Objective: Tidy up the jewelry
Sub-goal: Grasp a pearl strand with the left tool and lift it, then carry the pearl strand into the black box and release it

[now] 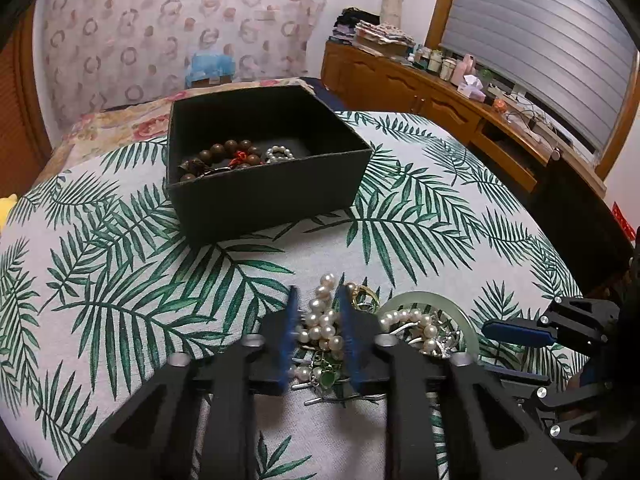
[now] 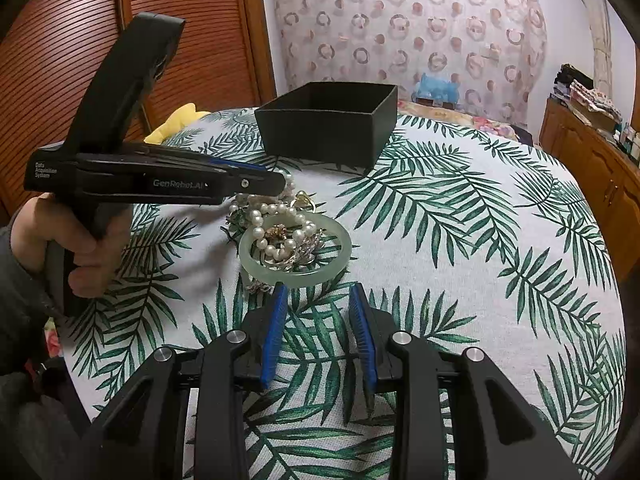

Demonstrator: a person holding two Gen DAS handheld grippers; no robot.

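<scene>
A heap of jewelry lies on the leaf-print tablecloth: a pearl strand, a pale green jade bangle, gold and silver pieces. My left gripper straddles the pearl strand, its blue pads on either side with a gap, tips down at the heap; it also shows in the right wrist view. My right gripper is open and empty, just in front of the bangle. A black open box stands beyond, holding a brown bead bracelet and a small pearl ring piece.
The round table's edge curves close on the right. A wooden dresser with clutter stands at the right, a wooden slatted door at the left. A yellow object lies by the table's far left edge.
</scene>
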